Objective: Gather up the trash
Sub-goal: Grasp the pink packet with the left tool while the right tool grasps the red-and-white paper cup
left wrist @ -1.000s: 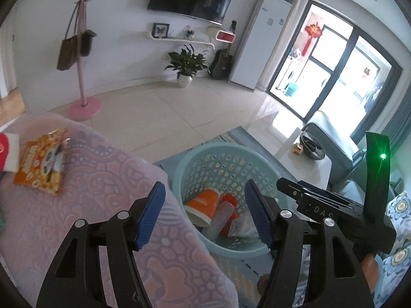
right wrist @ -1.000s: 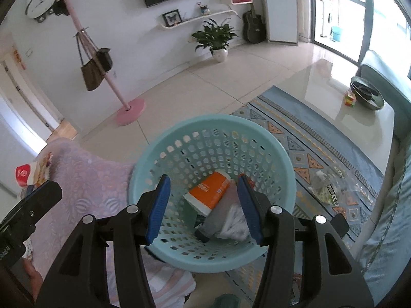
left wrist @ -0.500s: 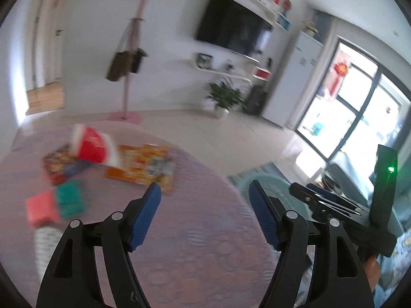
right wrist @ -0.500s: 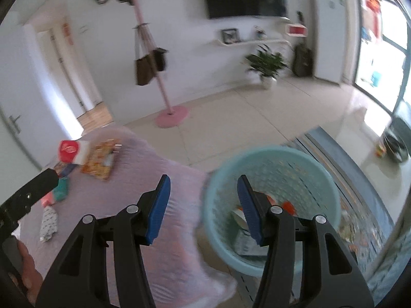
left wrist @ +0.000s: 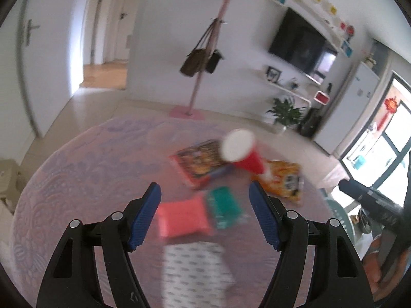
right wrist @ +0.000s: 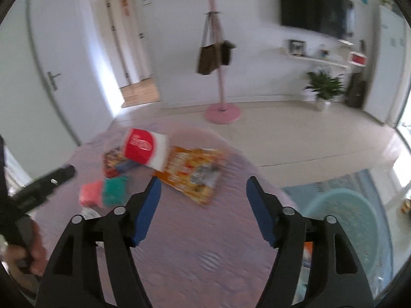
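Round table with pink patterned cloth fills the near half of both views; all leftover trash sits in one cluster on it. Teal basket stands on the floor just off the table's right edge, some trash already inside. Frames are motion-blurred.

Orange snack bag: flat, right side of cluster, long axis running from far-left to near-right in the right wrist view. Probably light, crinkly, slippery film; pinch an edge or corner, not the flat face.

Red-bordered snack bag: flat, far-left of the orange one, partly under the cup. Same handling.

Red paper cup: lying on its side across both bags, white mouth facing the left camera, axis roughly far-near. Light, crushable, likely to roll; grip across the body or over the rim, gently.

White printed packet: nearest item, long axis near-far, directly under the left gripper. Looks soft and thin.

Pink pack and green pack: side by side, touching, small soft pillow-like packs; should squeeze easily, take across the short side.

Left gripper: jaws wide, have just been opening, nothing between the pads; the pink and green packs show through the gap below.

Right gripper: jaws wide, just been opening, empty; hanging over bare cloth near the orange bag's near edge.
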Available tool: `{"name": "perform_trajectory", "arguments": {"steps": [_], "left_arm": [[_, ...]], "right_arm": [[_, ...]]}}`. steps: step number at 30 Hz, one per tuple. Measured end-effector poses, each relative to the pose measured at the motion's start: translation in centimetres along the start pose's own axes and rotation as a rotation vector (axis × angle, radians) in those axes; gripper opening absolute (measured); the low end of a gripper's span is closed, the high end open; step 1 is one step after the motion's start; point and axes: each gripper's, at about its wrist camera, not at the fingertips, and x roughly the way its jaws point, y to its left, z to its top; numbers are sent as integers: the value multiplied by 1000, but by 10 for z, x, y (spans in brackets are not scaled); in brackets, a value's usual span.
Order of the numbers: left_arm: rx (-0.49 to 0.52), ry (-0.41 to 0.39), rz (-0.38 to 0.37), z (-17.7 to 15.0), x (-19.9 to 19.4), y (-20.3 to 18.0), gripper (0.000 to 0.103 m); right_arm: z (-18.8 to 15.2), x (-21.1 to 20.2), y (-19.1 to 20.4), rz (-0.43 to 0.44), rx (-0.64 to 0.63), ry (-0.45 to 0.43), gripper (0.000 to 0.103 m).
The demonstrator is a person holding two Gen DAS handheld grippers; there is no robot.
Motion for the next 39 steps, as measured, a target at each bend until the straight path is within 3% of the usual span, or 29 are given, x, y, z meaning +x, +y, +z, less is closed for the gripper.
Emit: {"name": "perform_trajectory", "arguments": {"steps": [5,10,20,26,29,30,31,36,39], "left_arm": [[0,64,-15,2,24,29,67],[27,99,-63,2,40,34,63],[63,152,-129,-8,62,34,60],[108,179,-150,-15,58,31,60],[130,196,-161,-21,53,27,60],[139,202,-163,-23,51,25,60],[146,207,-162,-25,49,24,60],[211,235,-168,-37,41,11,60],[260,256,-170,-47,35,1,60]], "right_arm": [[23,45,22,124,44,36,69],[35,82,36,200,79,58,70],[39,137,64,190,48,124,72],[33,146,65,205,36,151,71],[27,144,70,193,-8,165,48],[24,143,71,188,-19,170,35],[22,142,73,185,-29,173,31],[11,127,72,187,-58,158,23],[5,111,72,210,-73,156,23]]}}
